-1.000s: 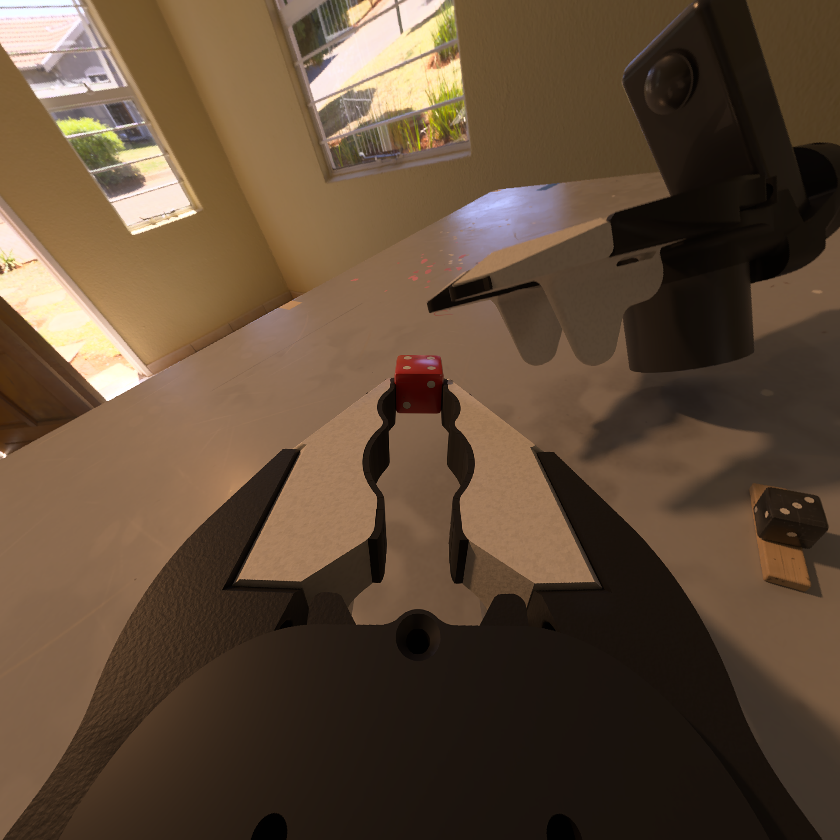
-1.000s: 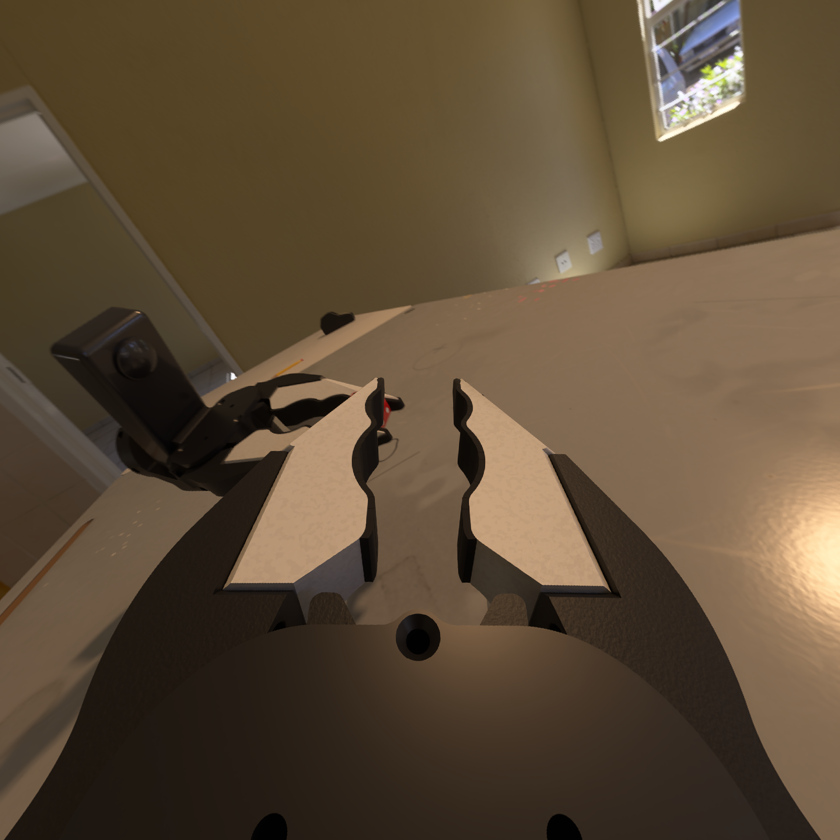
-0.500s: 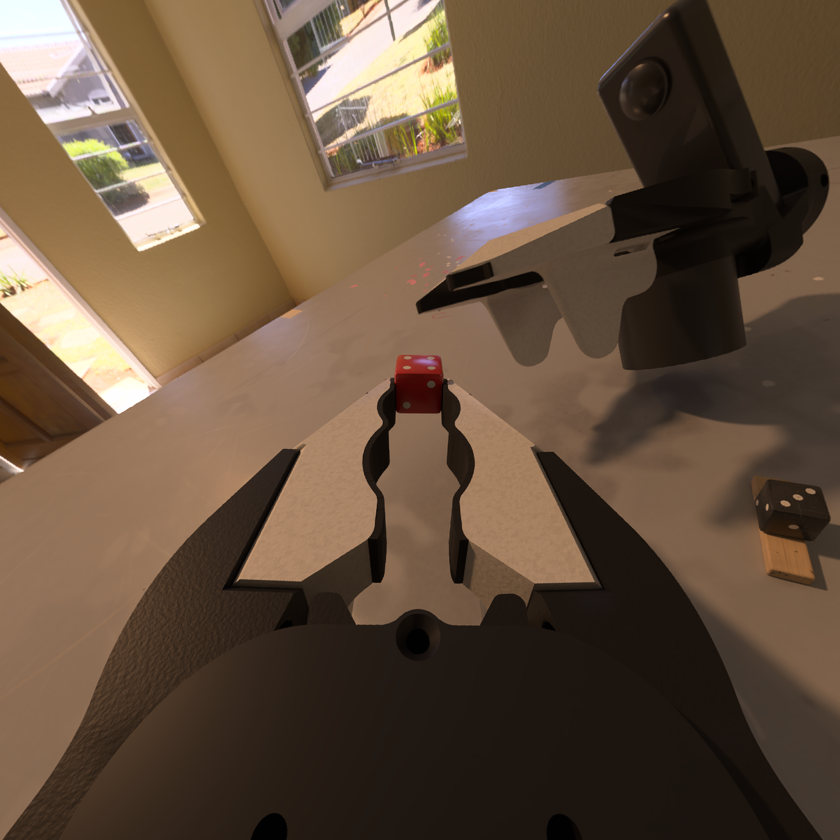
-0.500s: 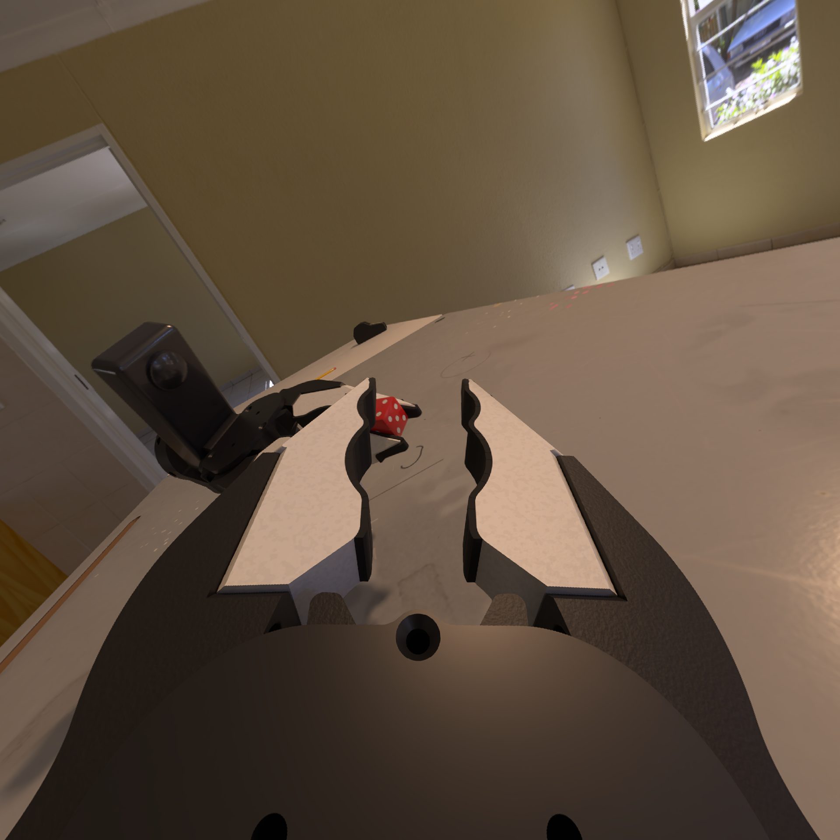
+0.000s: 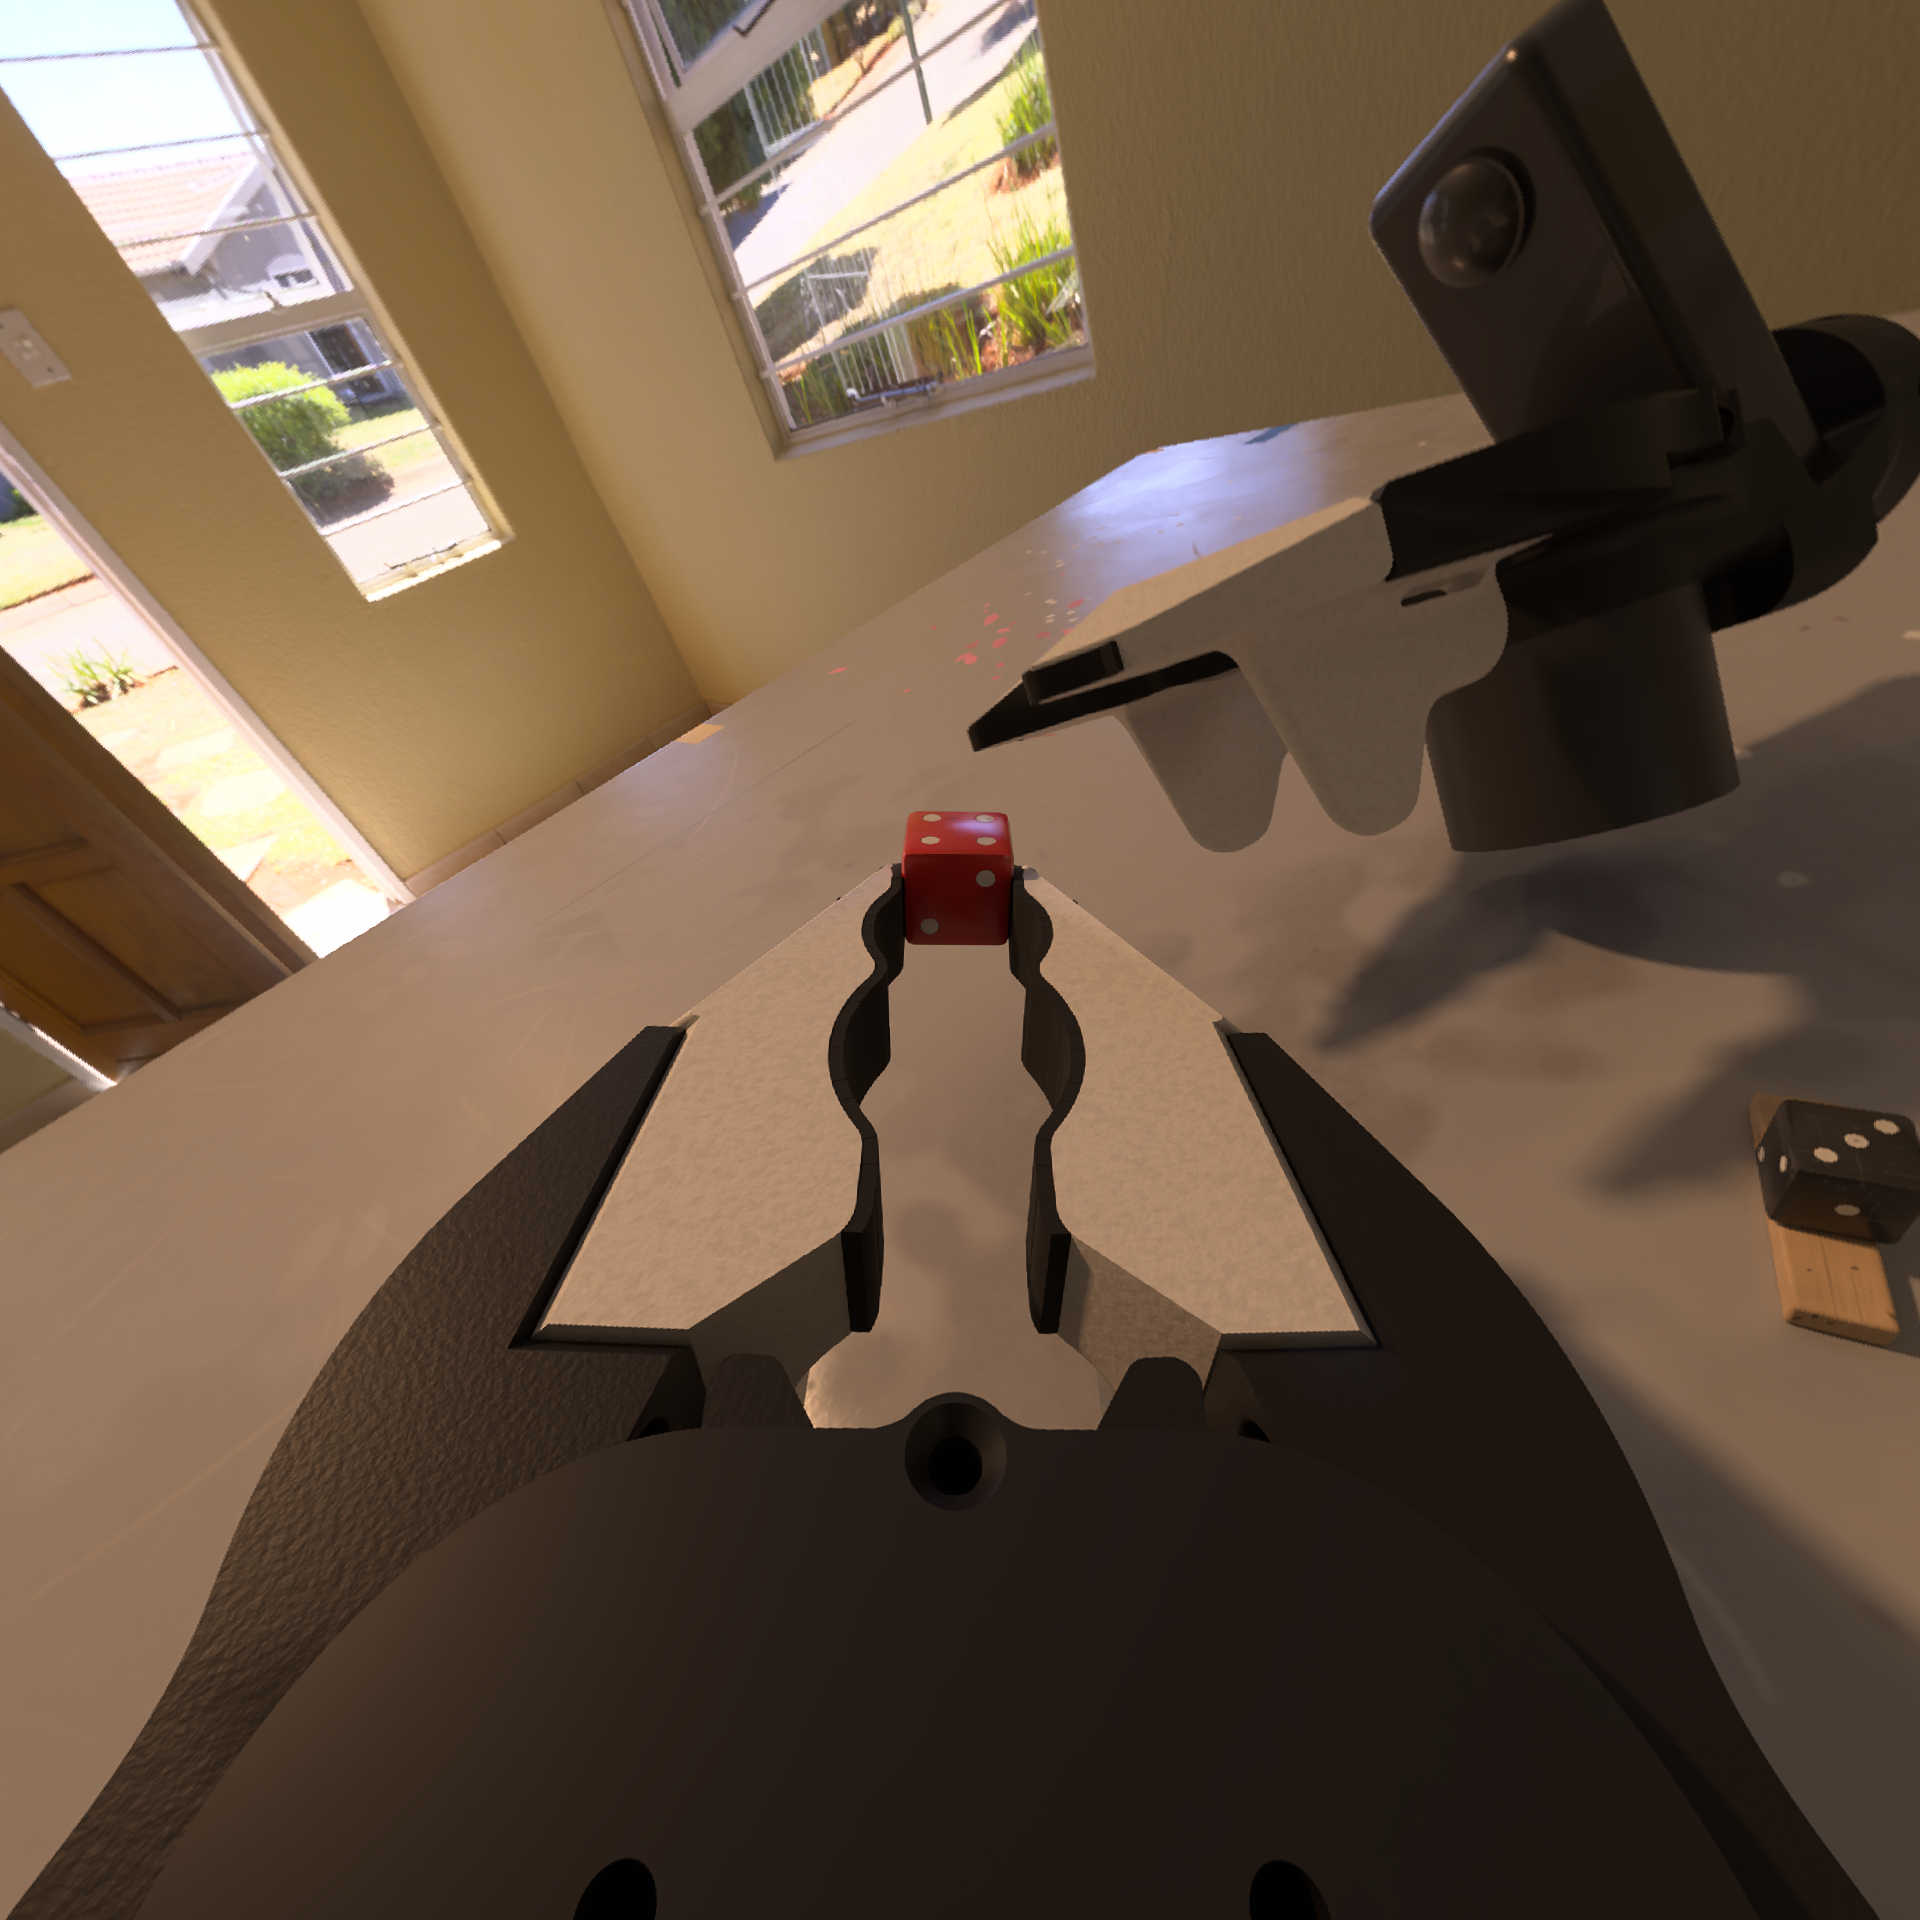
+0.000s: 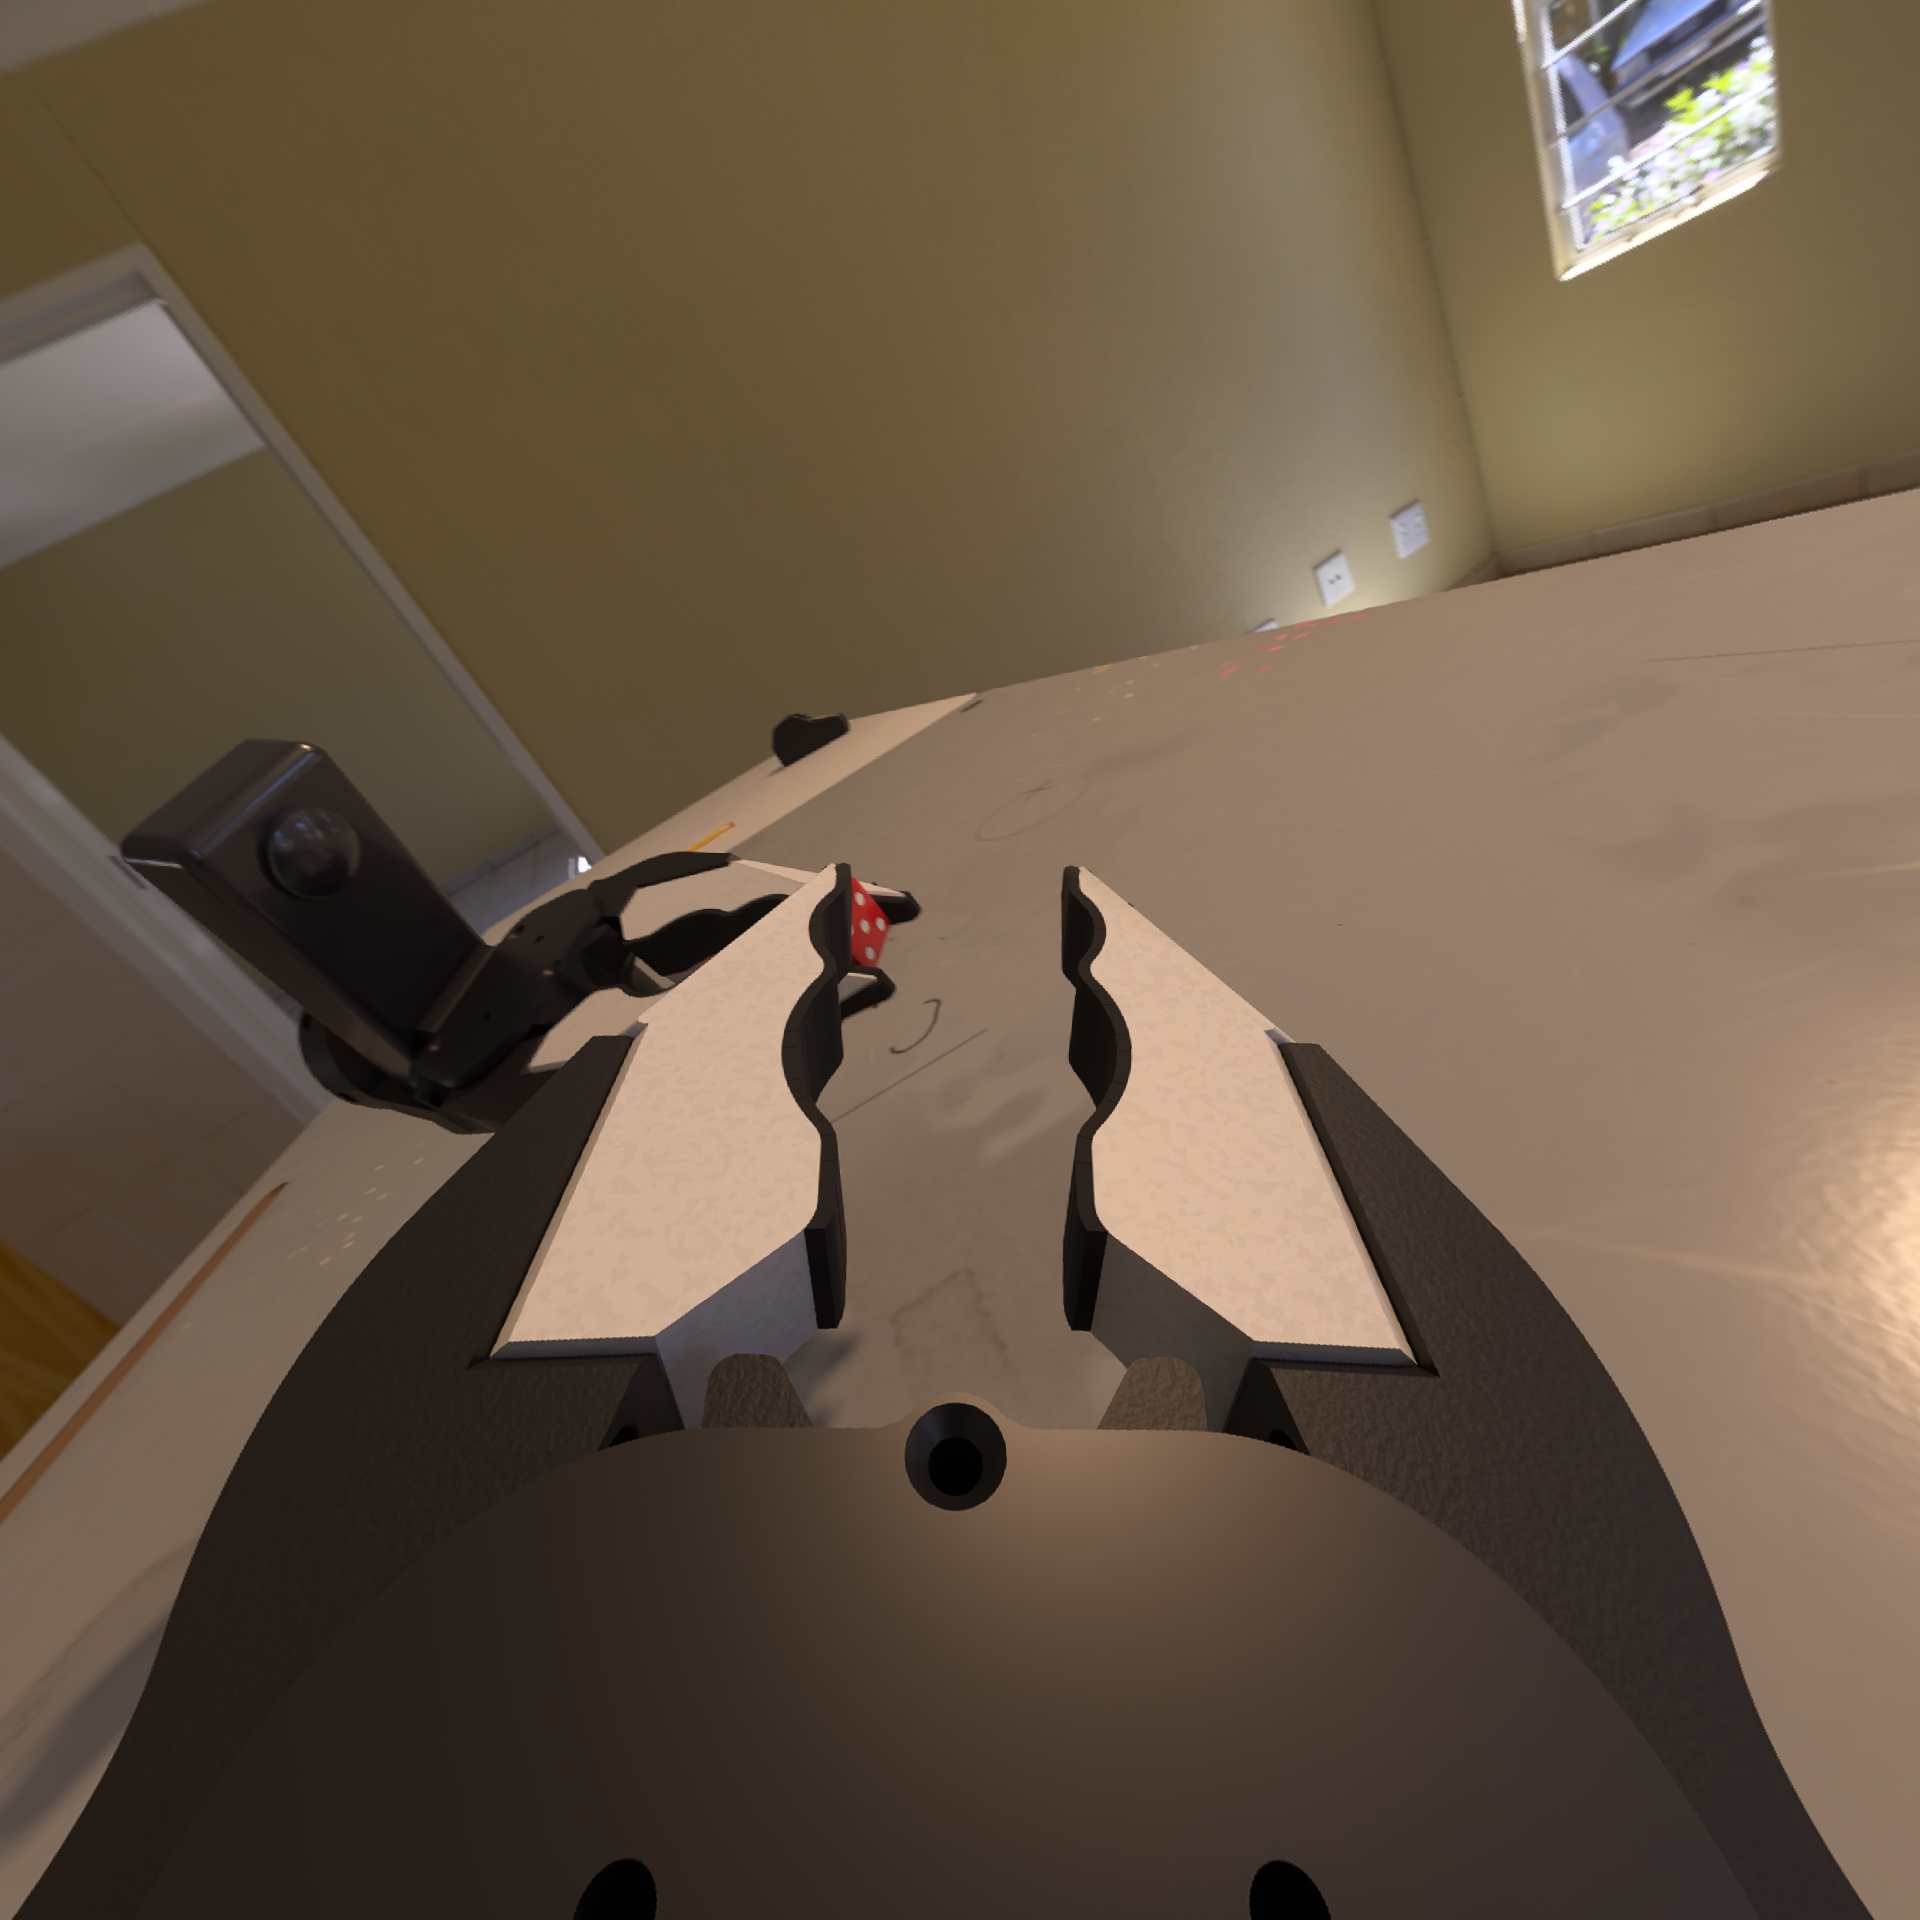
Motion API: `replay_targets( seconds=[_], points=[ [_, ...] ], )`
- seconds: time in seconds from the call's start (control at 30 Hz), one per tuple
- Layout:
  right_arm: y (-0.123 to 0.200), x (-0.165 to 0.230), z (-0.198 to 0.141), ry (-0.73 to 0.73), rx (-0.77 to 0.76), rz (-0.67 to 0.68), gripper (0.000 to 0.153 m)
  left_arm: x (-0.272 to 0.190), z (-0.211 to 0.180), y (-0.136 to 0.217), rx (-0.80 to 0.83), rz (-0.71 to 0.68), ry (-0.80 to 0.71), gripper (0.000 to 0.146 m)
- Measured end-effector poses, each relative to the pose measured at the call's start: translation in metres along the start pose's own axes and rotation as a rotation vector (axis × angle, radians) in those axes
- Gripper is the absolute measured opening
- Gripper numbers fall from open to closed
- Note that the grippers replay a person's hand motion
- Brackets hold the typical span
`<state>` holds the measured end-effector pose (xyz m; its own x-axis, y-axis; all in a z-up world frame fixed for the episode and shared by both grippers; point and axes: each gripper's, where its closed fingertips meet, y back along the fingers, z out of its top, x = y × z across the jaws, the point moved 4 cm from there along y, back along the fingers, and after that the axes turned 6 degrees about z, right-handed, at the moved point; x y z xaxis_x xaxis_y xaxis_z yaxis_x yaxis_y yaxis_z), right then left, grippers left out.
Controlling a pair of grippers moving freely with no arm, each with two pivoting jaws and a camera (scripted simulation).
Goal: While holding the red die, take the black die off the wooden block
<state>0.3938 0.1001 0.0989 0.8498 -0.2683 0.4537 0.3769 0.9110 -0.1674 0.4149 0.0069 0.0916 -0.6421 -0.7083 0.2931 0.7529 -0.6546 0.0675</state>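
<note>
Swung slightly since earlier: right gripper point(image 6: 951, 883), spread wide, grasping nothing. Left gripper point(image 5: 957, 883) clenched on red die point(image 5: 957, 878), frame centre. Black die point(image 5: 1837, 1171) atop wooden block point(image 5: 1831, 1285), right edge.

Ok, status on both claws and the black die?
Left claw shut on red die. Right claw open, empty. Black die on wooden block, untouched. Nothing blocking.

Ochre-yellow walls point(image 5: 582, 436) were lit by sun through two barred windows point(image 5: 883, 208) — grass and a street were seen outside. A wooden door point(image 5: 94, 914) stood open at the left. The pale tabletop point(image 6: 1507, 935) was streaked with shadow, and a doorway point(image 6: 156, 499) — white-framed — was seen beyond it.
</note>
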Motion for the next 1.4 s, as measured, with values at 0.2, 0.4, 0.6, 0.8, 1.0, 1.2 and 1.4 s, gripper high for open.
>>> replay_targets(
  seconds=[0.2, 0.4, 0.6, 0.8, 1.0, 1.2, 1.4],
  points=[
    [0.001, 0.005, 0.003, 0.023, -0.032, 0.041, 0.037, 0.002, -0.002, -0.001, 0.008, -0.02, 0.05, 0.019],
    [0.0, -0.001, -0.001, 0.003, 0.009, -0.018, 0.038, 0.001, 0.0, 0.0, -0.004, -0.004, 0.019, 0.019],
    [0.0, 0.009, 0.002, -0.028, -0.029, 0.102, 0.034, -0.005, 0.001, 0.0, -0.019, -0.043, -0.015, 0.019],
    [-0.001, 0.015, 0.001, -0.109, 0.005, 0.197, 0.017, -0.013, 0.004, 0.002, -0.031, -0.06, -0.081, 0.019],
    [0.005, 0.028, 0.009, 0.275, 0.13, 0.253, 0.016, -0.018, 0.009, 0.006, -0.084, -0.105, -0.092, 0.019],
    [0.009, 0.03, 0.013, 0.256, 0.052, 0.258, 0.017, -0.012, 0.008, 0.006, -0.082, -0.071, -0.062, 0.019],
    [0.013, 0.021, 0.014, 0.24, 0.07, 0.174, 0.0, -0.003, 0.007, 0.005, -0.061, 0.01, -0.068, 0.019]
  ],
)
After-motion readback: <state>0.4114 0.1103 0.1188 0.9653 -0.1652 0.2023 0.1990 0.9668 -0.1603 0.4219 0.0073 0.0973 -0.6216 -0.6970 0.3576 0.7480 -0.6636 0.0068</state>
